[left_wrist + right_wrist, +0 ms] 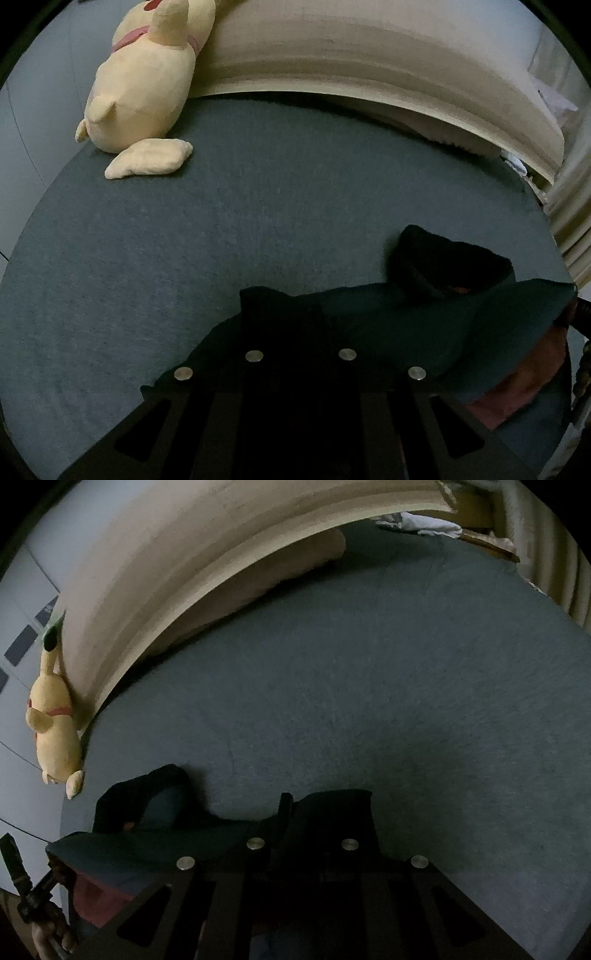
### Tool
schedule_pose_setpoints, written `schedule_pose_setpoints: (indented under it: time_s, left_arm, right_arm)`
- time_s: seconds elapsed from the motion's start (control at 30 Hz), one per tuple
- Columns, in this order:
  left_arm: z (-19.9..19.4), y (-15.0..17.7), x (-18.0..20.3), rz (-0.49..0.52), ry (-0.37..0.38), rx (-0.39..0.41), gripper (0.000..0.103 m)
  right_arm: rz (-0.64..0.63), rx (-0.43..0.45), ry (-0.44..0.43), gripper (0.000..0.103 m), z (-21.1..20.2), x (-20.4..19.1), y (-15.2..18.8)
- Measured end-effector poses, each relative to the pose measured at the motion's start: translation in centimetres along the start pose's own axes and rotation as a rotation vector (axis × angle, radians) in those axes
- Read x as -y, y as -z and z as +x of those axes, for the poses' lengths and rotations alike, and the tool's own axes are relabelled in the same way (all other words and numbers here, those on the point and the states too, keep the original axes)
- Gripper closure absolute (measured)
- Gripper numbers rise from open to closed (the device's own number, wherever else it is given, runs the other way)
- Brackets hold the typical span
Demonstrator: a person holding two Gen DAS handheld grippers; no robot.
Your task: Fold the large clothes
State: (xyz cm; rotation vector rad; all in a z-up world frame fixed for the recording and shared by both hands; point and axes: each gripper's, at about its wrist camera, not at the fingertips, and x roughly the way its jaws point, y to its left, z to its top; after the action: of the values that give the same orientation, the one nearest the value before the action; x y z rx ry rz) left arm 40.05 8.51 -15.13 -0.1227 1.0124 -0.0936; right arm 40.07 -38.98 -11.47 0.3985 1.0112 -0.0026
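yellow plush toy far ahead of my jaws by the headboard, bare blue mattress between, both grippers tilted down, left gripper and right gripper each pinching the dark hooded garment

The bed offers wide open room: its grey-blue sheet lies bare across the middle and out to the right side, nothing standing in the way there. At the far edge the beige headboard closes off passage along the whole width. The yellow plush toy occupies the far left corner, leaning against the headboard, well apart from the dark garment, which covers the near edge. Some white cloth sits at the far right corner, possibly beside the bed rather than on it. A curtain bounds the right side.
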Motion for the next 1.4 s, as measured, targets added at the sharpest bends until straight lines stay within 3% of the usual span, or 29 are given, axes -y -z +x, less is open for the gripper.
schedule_pose_setpoints:
  time_s: [0.53, 1.0, 1.17, 1.2, 1.23, 1.3, 1.37, 1.4]
  left_arm:
    - [1.6, 0.2, 0.8, 0.027, -0.064, -0.031, 0.092]
    - [1.2, 0.2, 0.5, -0.001, -0.051, -0.018, 0.091]
    - [0.5, -0.5, -0.1, -0.079, -0.016, -0.044, 0.091]
    - [0.3, -0.6, -0.2, -0.097, -0.006, -0.053, 0.09]
    - [0.1, -0.9, -0.4, -0.112, 0.003, -0.061, 0.089]
    - [-0.6, -1.3, -0.7, -0.144, 0.022, -0.081, 0.084]
    - [-1.5, -1.9, -1.3, -0.208, 0.121, -0.108, 0.06]
    - [-2.1, -2.0, -1.7, -0.249, 0.18, -0.109, 0.043]
  right_arm:
    - [0.015, -0.051, 0.032, 0.093, 0.5, -0.6, -1.0]
    - [0.055, -0.067, 0.029, 0.087, 0.2, -0.3, -0.9]
    - [0.116, -0.053, -0.043, 0.073, -0.7, 0.7, -1.0]
    - [0.122, -0.049, -0.058, 0.058, -0.9, 0.8, -1.0]
    - [0.135, -0.051, -0.095, 0.031, -1.1, 0.9, -1.0]
    - [0.154, -0.038, -0.164, 0.017, -1.8, 0.8, -1.1]
    - [0.163, -0.017, -0.196, 0.016, -2.8, 0.7, -1.2]
    - [0.178, -0.009, -0.22, 0.016, -3.2, 0.9, -1.4]
